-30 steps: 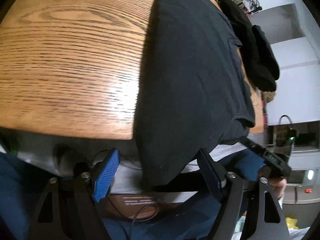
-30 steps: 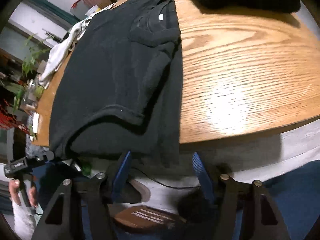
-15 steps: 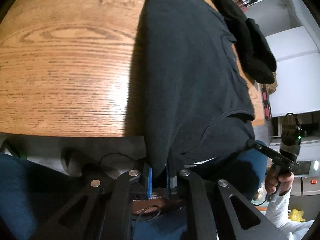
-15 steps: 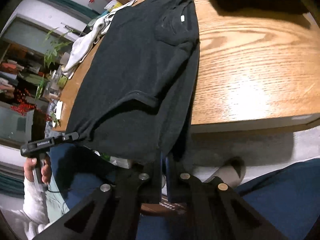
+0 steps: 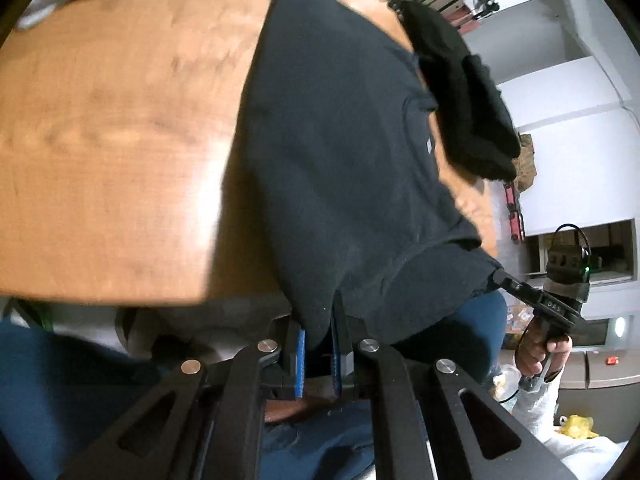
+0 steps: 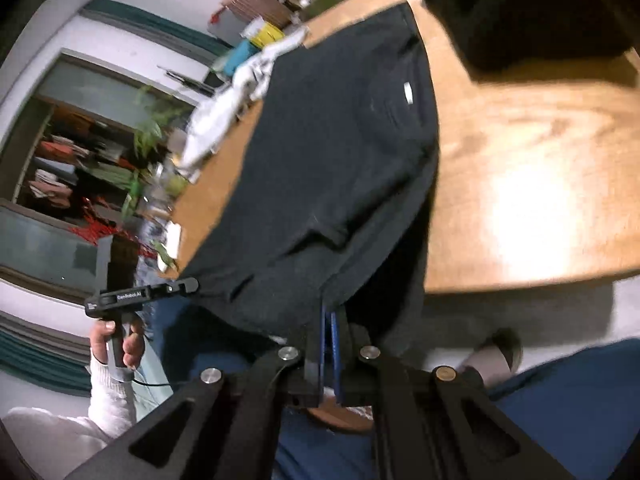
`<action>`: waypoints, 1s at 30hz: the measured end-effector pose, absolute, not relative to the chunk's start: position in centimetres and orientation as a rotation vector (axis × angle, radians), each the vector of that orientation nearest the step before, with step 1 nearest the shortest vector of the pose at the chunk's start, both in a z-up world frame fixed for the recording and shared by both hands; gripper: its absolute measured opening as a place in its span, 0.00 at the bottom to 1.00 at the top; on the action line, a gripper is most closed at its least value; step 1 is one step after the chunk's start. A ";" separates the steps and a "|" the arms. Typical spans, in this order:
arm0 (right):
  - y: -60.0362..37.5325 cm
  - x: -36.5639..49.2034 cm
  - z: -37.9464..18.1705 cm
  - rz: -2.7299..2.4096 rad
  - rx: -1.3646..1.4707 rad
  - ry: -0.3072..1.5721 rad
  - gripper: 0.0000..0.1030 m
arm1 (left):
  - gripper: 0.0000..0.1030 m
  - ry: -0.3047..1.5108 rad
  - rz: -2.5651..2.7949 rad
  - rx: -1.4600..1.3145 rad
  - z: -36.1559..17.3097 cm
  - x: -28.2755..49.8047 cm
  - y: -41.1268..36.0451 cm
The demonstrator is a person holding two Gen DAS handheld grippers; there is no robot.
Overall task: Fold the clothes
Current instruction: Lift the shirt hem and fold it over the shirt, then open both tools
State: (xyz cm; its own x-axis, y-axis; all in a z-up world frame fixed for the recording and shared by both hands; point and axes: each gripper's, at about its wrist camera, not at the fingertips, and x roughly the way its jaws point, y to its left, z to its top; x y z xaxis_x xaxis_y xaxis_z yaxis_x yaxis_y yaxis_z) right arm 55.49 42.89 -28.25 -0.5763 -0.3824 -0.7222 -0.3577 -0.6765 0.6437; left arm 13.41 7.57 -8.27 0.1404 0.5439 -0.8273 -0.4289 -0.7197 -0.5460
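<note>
A black T-shirt [image 5: 340,152] lies lengthwise on the wooden table [image 5: 112,140], its near hem hanging over the front edge. My left gripper [image 5: 318,350] is shut on one corner of that hem, the cloth pinched between its blue pads. My right gripper [image 6: 329,328] is shut on the other hem corner of the T-shirt [image 6: 340,160], which lies on the table [image 6: 520,184]. Each view shows the other gripper held in a hand at the far corner: the right gripper [image 5: 500,276] and the left gripper [image 6: 194,285]. The hem between them is lifted and taut.
A black knit garment [image 5: 464,100] lies on the table beyond the shirt's collar, also seen as a dark heap [image 6: 540,20]. A white cloth [image 6: 236,108] sits at the table's far side. The person's blue trouser legs [image 5: 48,380] are below the front edge.
Both grippers went from open around the hanging hem to shut on it, then rose, lifting the hem up from below the table edge.
</note>
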 end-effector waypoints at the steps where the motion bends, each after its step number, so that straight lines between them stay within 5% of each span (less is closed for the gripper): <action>1: 43.1 55.0 -27.7 -2.489 1.427 -1.257 0.04 | 0.09 -0.114 1.681 -1.673 -7.6 12.8 7.9; 17: 53.9 41.4 -23.6 -2.742 1.420 -1.219 0.04 | 0.09 -0.142 1.771 -1.582 -4.3 -5.1 21.9; 30: 62.7 26.3 -25.6 -2.820 1.655 -1.035 0.04 | 0.09 -0.124 1.810 -1.674 -8.3 -17.7 30.1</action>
State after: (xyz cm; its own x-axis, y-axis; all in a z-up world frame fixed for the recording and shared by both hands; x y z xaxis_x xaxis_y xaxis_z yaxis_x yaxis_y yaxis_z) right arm 26.33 62.65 -25.57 -0.5026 -0.0515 -0.8630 -0.5189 -0.7804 0.3488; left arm -17.67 30.08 -8.26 0.0374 0.5180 -0.8546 -0.3964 -0.7773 -0.4885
